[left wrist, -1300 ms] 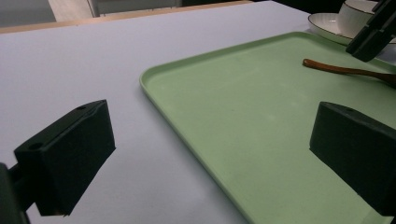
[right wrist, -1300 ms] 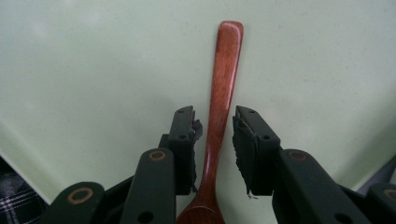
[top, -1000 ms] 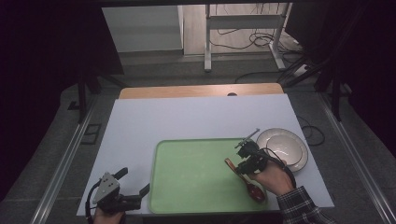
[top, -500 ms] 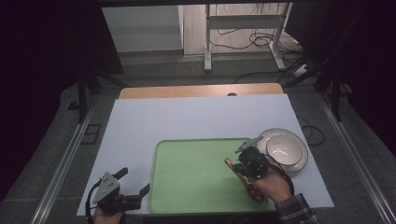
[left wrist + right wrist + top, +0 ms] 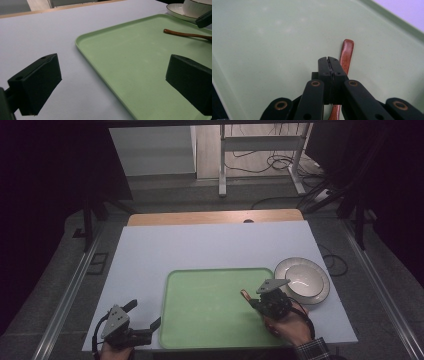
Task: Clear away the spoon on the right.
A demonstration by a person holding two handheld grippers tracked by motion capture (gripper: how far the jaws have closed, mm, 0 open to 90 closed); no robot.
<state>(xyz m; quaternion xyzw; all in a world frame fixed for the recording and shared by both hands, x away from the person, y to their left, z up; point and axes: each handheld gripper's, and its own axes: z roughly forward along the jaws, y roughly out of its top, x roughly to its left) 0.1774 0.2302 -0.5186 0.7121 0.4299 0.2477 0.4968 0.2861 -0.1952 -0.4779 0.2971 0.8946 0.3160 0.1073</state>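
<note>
Spoon (image 5: pixel 346 53) lies on tray (image 5: pixel 210 305) beneath closed right hand-held gripper (image 5: pixel 329 65); left hand-held gripper (image 5: pixel 112 82) is held apart; lifting should be kept level.

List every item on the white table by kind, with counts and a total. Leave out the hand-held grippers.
Flat rectangular green plastic tray: 1
Slim brown wooden utensil lying on the tray: 1
Round white ceramic plate: 1
Round white ceramic bowl on the plate: 1
Total: 4
</note>
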